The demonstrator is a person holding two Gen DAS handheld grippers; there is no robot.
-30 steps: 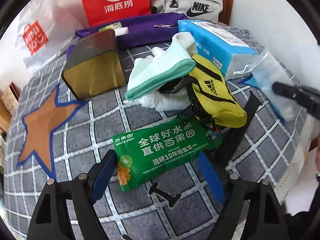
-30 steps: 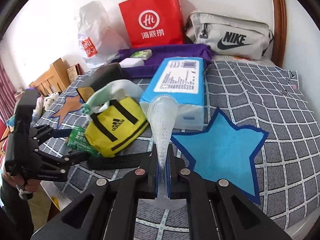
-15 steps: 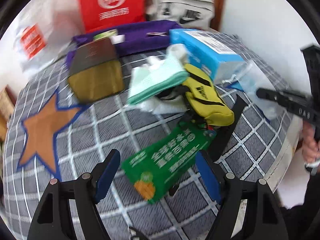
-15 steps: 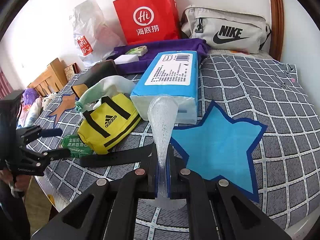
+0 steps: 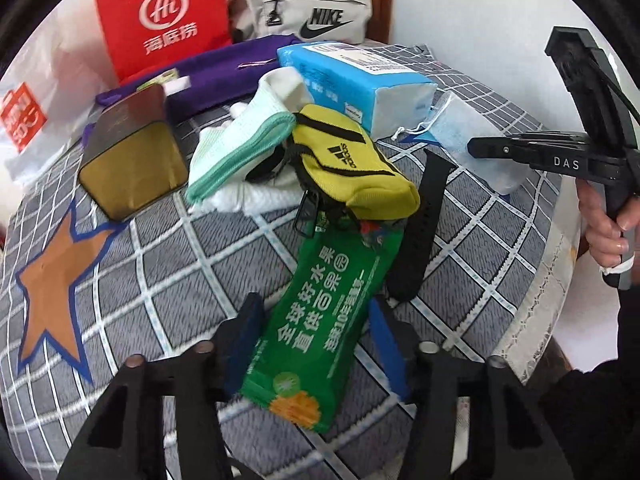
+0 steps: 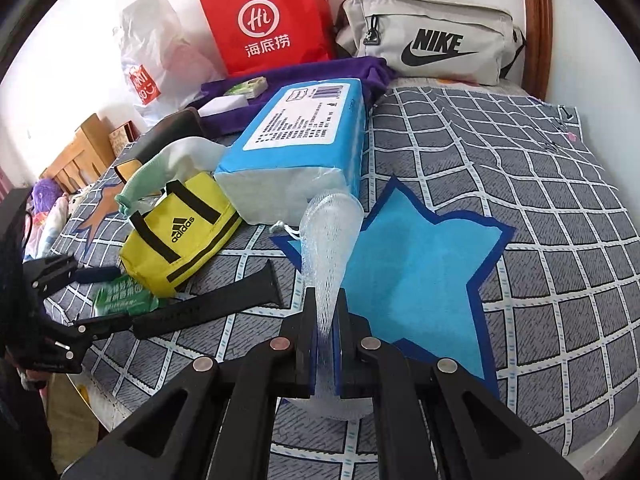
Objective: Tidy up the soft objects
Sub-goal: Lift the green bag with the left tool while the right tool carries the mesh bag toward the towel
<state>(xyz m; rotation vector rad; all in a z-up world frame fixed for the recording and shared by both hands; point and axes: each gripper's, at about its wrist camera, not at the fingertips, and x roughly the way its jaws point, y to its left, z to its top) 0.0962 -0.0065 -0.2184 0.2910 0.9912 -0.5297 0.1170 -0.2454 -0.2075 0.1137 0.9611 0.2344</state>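
Note:
My left gripper (image 5: 316, 320) is open with its blue pads on either side of a green snack packet (image 5: 324, 320) lying on the grey checked cloth (image 5: 180, 264). The packet's far end lies under a yellow Adidas pouch (image 5: 352, 168). My right gripper (image 6: 325, 320) is shut on a white mesh bag (image 6: 330, 240) and holds it over a blue star patch (image 6: 420, 272). It also shows in the left wrist view (image 5: 480, 146), with the mesh bag (image 5: 472, 140). A mint cloth (image 5: 240, 148) and a blue tissue pack (image 5: 352, 80) lie behind the pouch.
A black watch strap (image 5: 424, 224) lies right of the packet. A gold-faced dark box (image 5: 128, 164), a purple cloth (image 5: 224, 80), a red paper bag (image 5: 164, 20) and a grey Nike bag (image 5: 308, 16) stand behind. An orange star patch (image 5: 52, 280) is left.
My left gripper has moved forward and turned, so the green packet now lies lengthwise between its open pads. My right gripper still pinches the mesh bag and has shifted slightly.

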